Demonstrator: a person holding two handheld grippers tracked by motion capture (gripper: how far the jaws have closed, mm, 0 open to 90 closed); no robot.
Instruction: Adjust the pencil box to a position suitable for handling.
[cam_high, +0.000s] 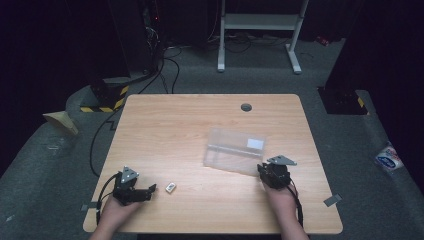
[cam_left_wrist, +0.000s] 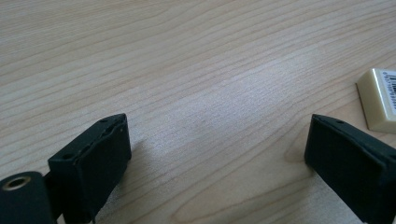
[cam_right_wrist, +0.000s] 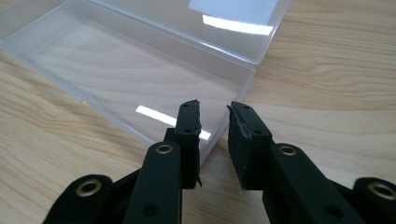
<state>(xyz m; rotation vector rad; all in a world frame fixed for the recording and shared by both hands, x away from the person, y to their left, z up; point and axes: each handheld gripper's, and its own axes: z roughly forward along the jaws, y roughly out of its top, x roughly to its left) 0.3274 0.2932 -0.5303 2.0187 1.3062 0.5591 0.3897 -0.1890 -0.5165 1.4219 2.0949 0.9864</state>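
One clear plastic box (cam_right_wrist: 140, 70) lying open, its near corner wall pinched by right gripper (cam_right_wrist: 215, 116)

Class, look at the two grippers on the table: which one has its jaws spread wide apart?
The left gripper, beside the small cream block. Bare table shows between its jaws, while the right gripper has its jaws nearly together at the clear box corner.

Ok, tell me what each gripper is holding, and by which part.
The right gripper appears to pinch the clear plastic box by its side wall near a corner. The left gripper is open, holding nothing.
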